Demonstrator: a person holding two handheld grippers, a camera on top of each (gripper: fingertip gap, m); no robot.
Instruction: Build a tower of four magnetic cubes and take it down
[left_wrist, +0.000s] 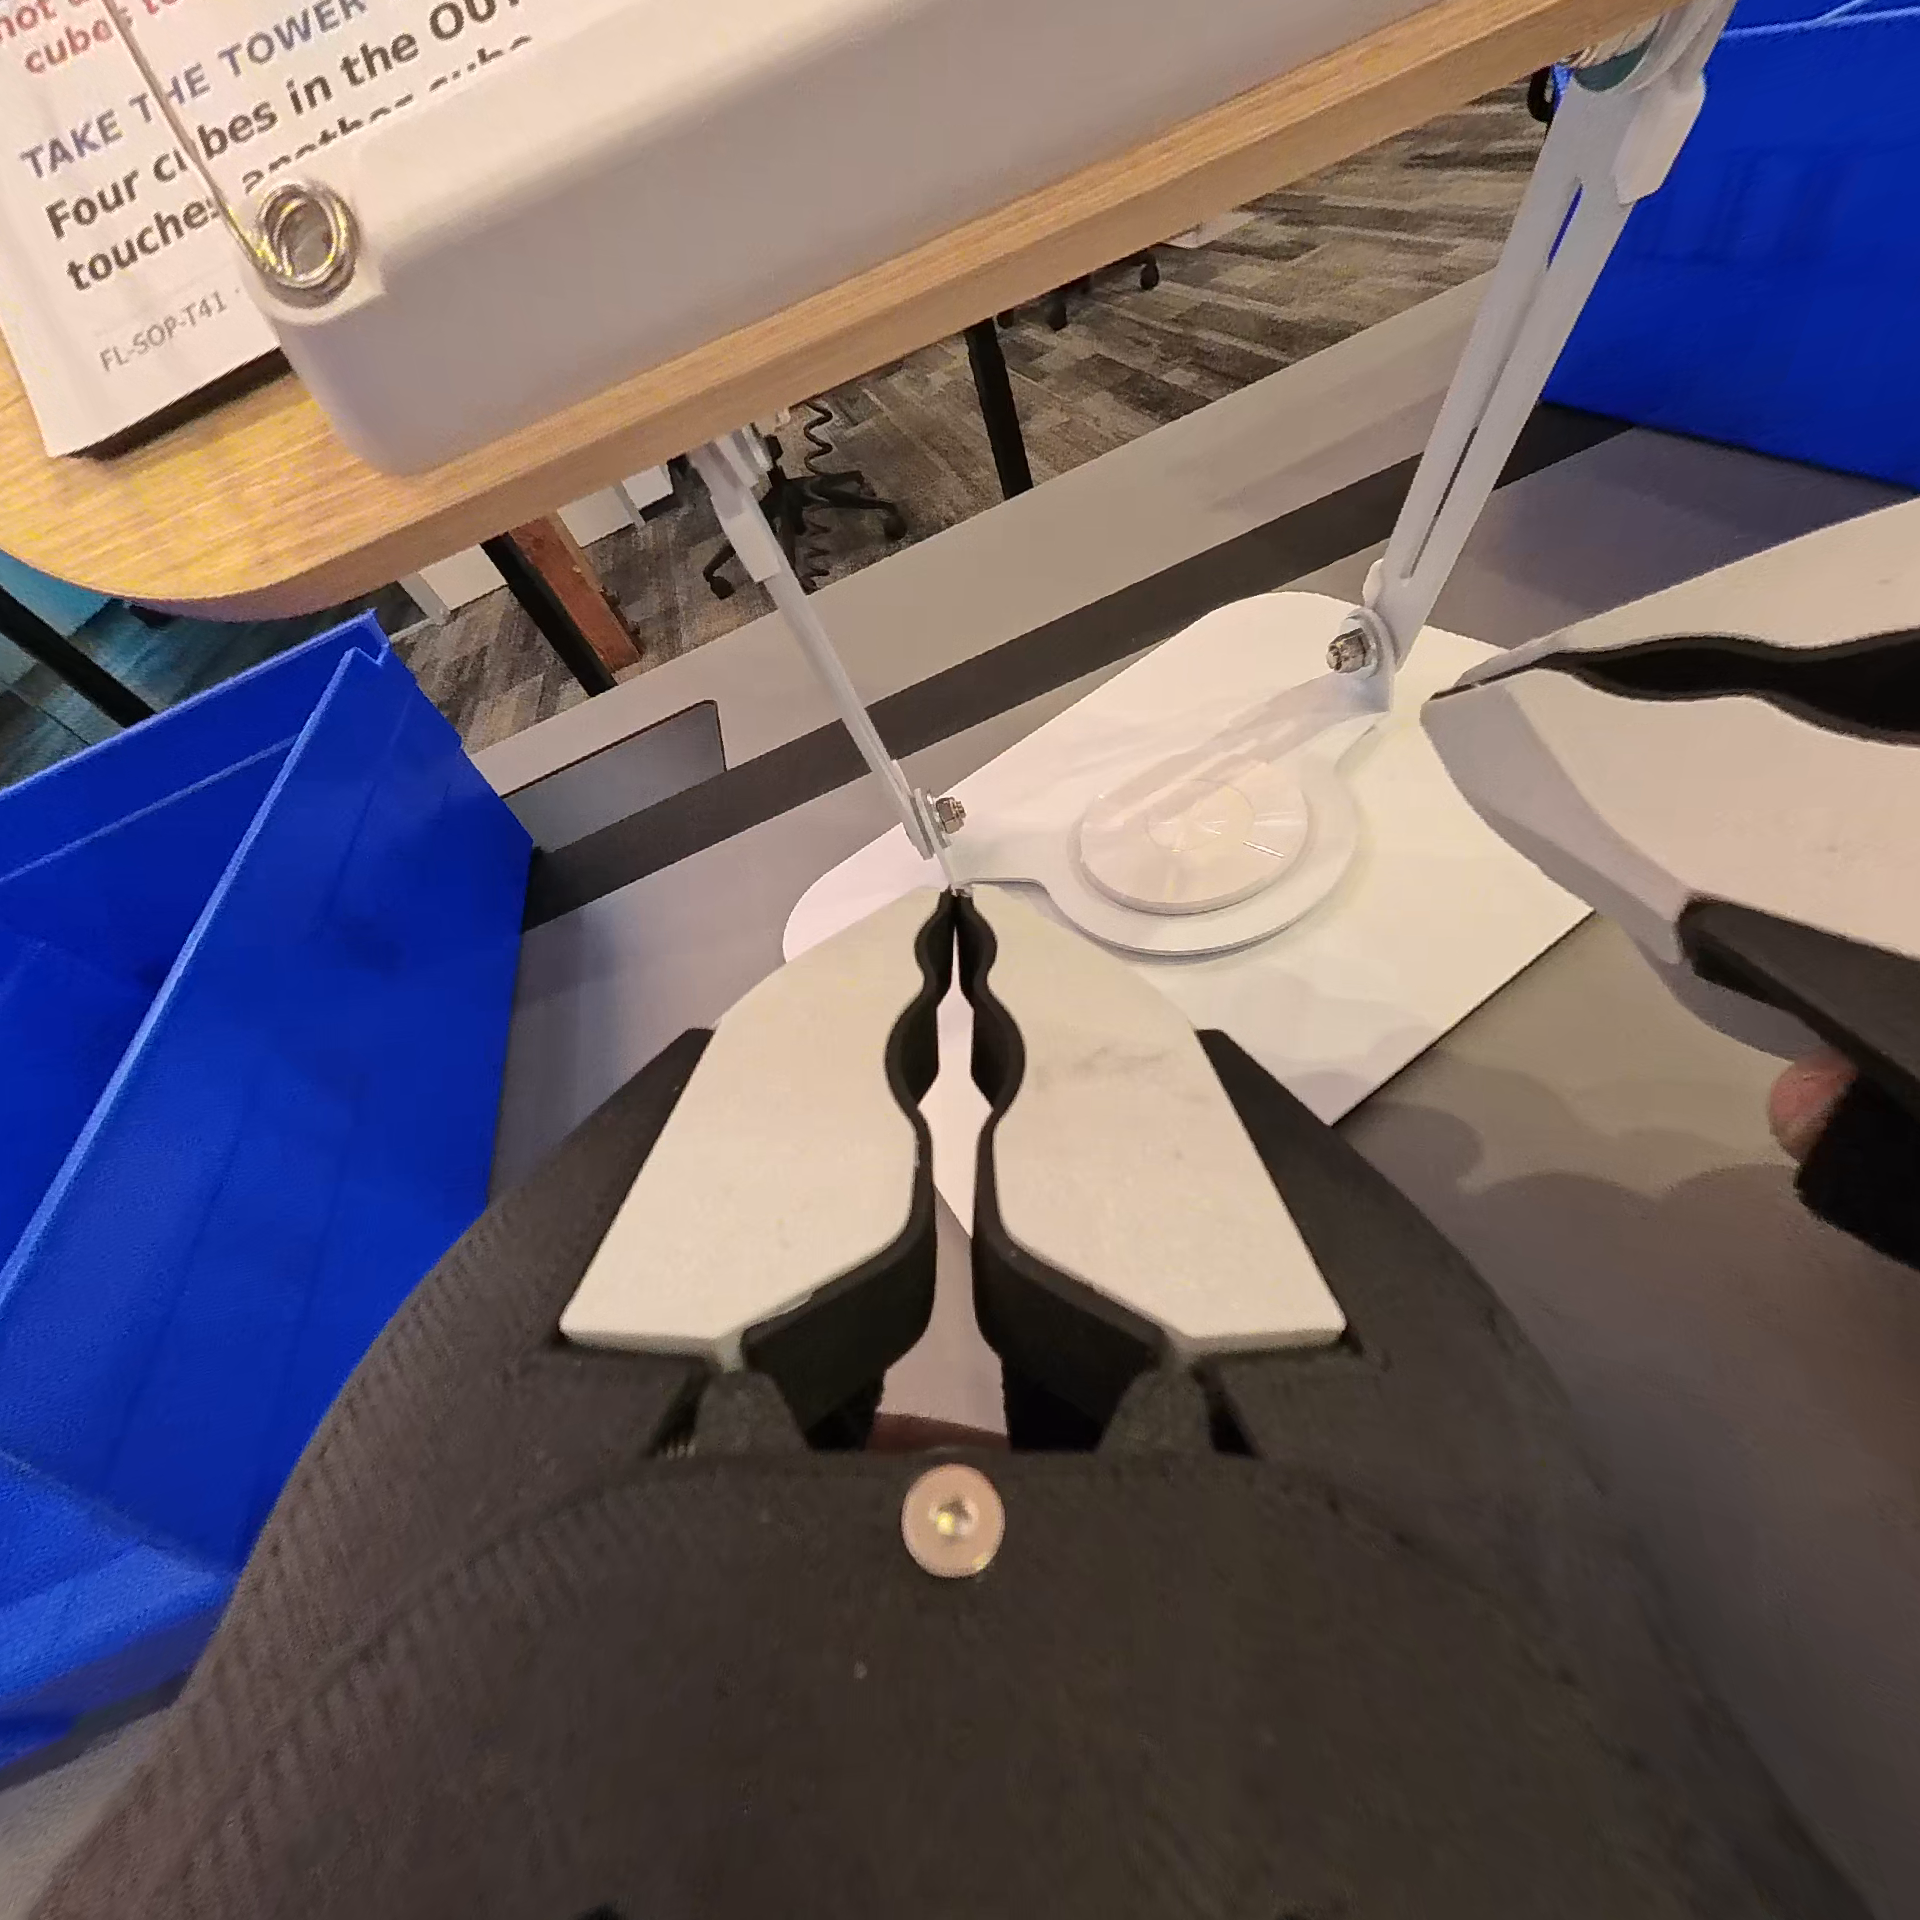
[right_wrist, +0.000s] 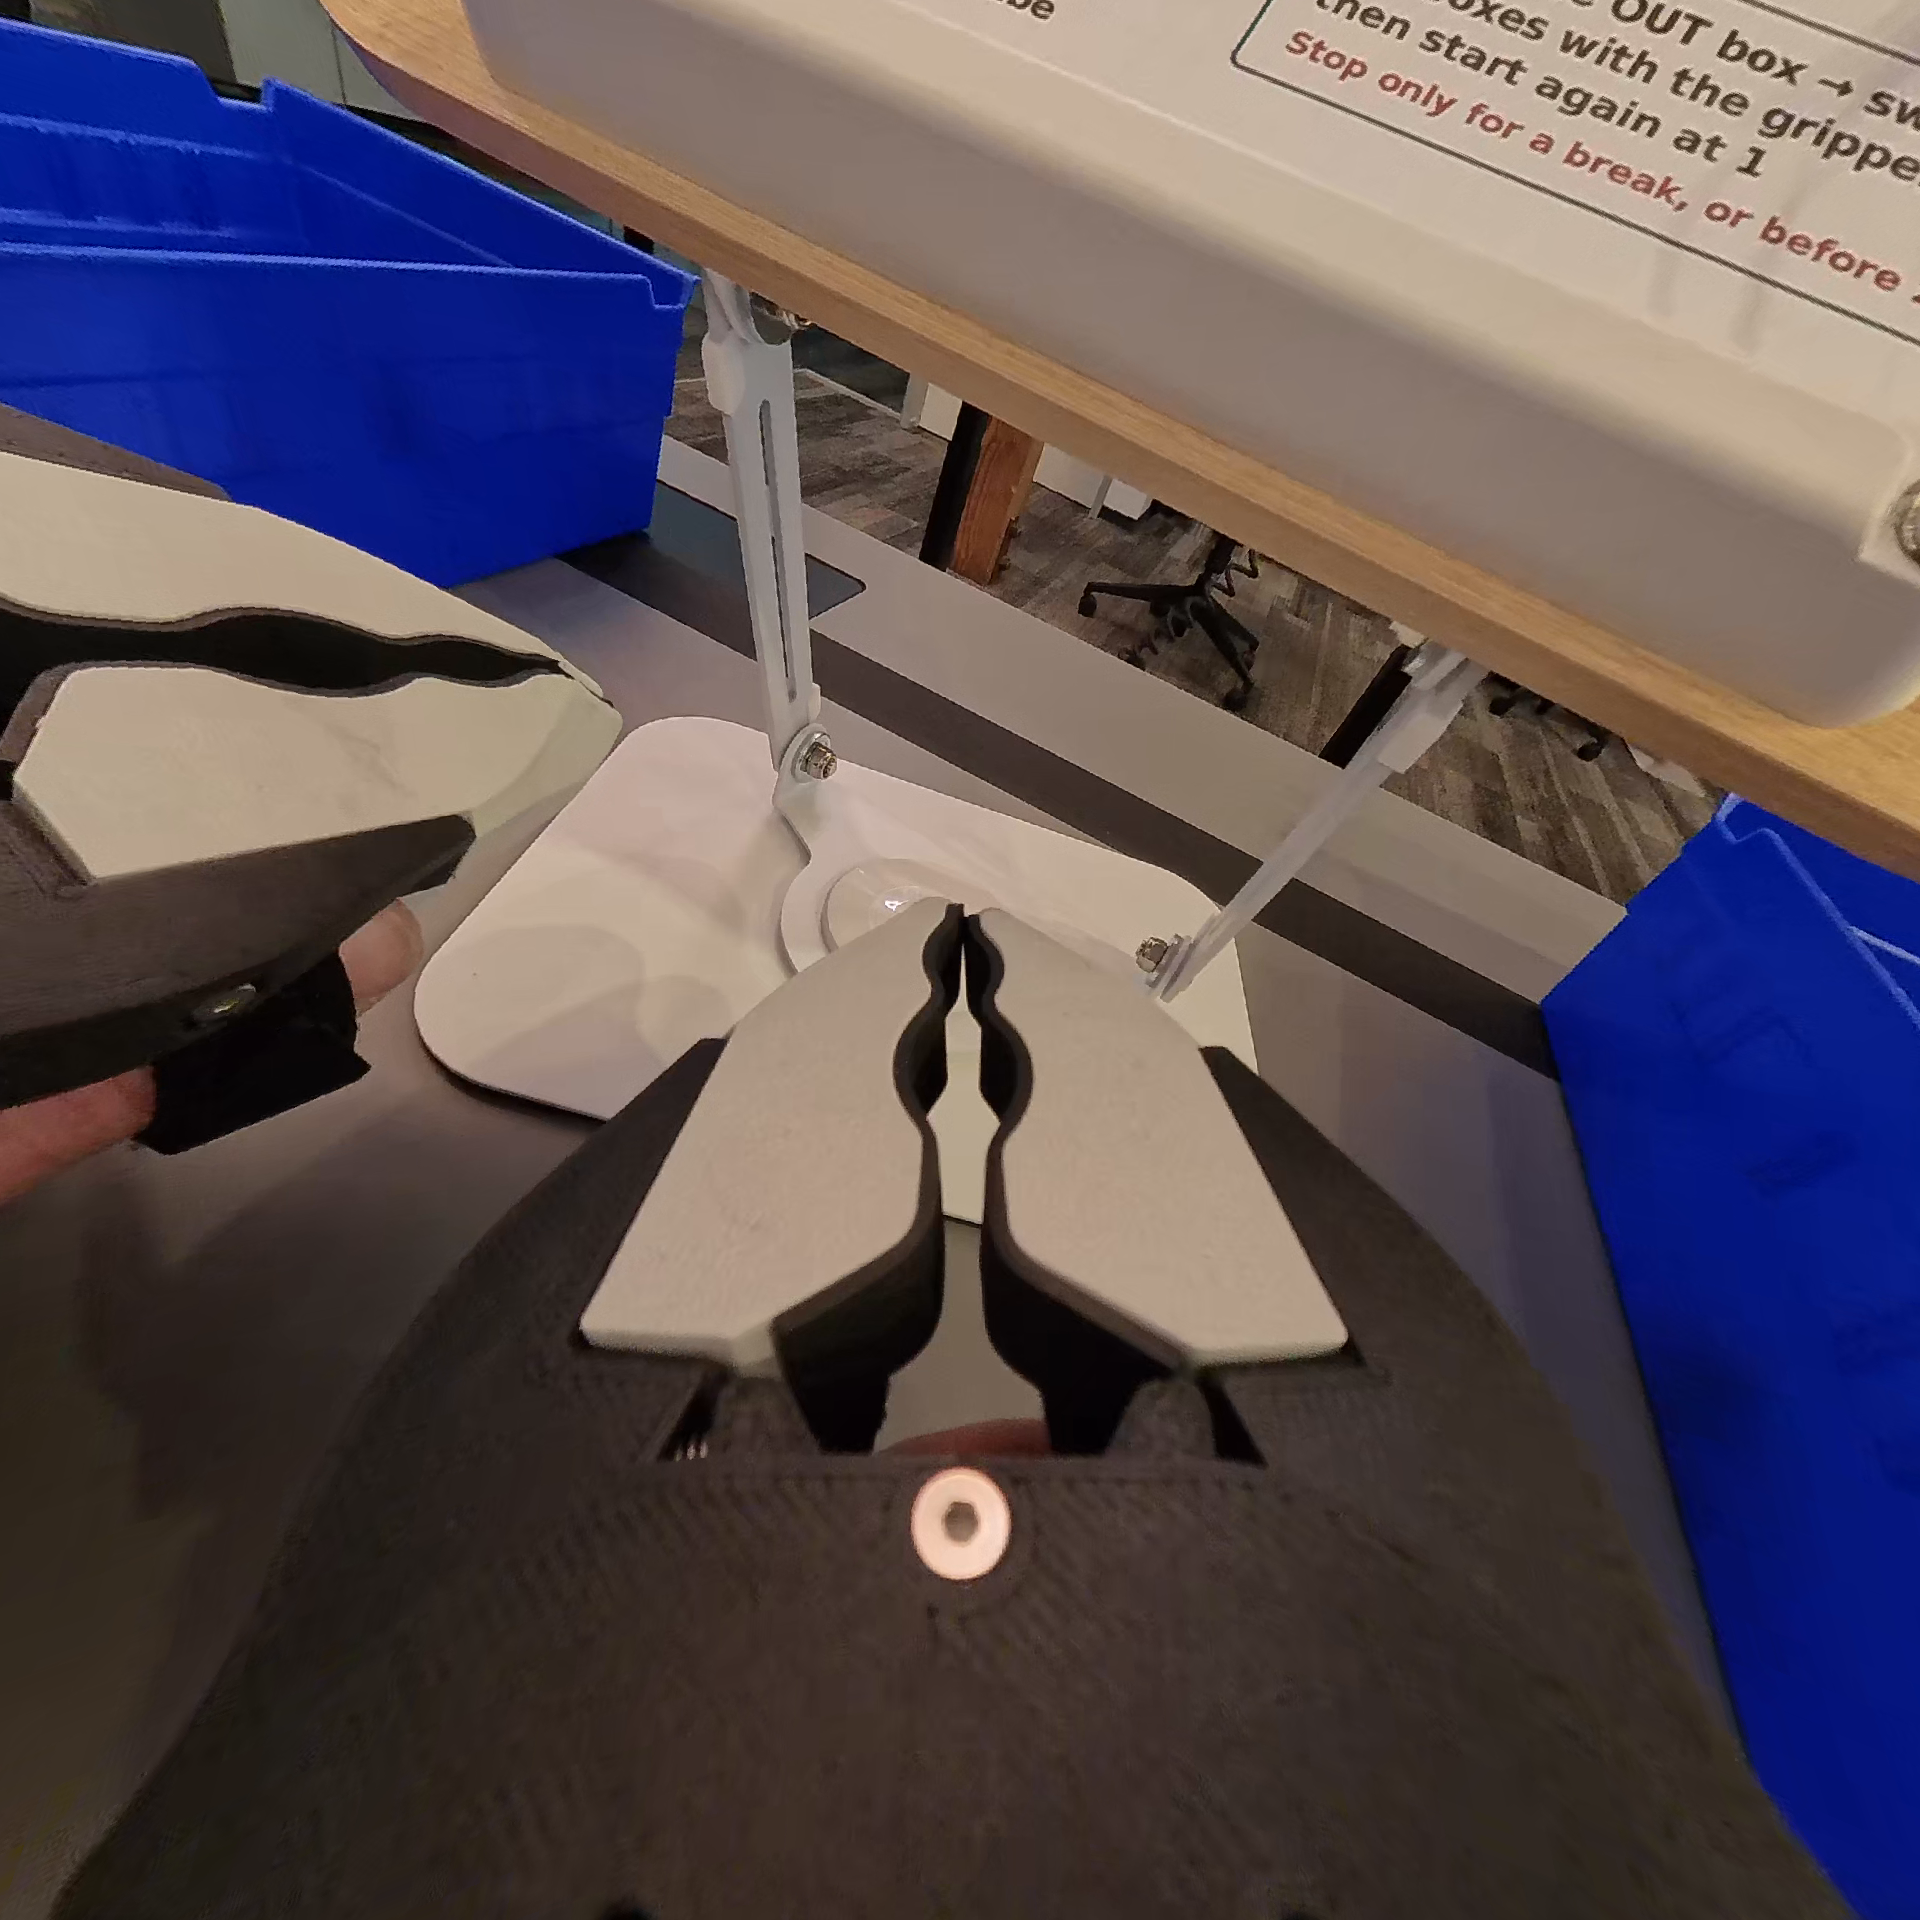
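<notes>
No magnetic cubes show in either view. My left gripper (left_wrist: 956, 909) is shut and empty, its tips over the near edge of a white base plate (left_wrist: 1403, 966). My right gripper (right_wrist: 961, 920) is shut and empty, its tips over the same white plate (right_wrist: 582, 935). The right gripper also shows at the right edge of the left wrist view (left_wrist: 1475, 681), jaws together. The left gripper shows at the left of the right wrist view (right_wrist: 561, 665), jaws together. Both hover side by side above the dark table.
A blue bin (left_wrist: 208, 935) stands at the left, also in the right wrist view (right_wrist: 312, 343); another blue bin (right_wrist: 1745, 1247) stands at the right. A wooden shelf (left_wrist: 727, 353) with a white holder and printed sheet rests on white struts (left_wrist: 1475, 343) over the plate. There is about 9 cm between the tips of the two grippers.
</notes>
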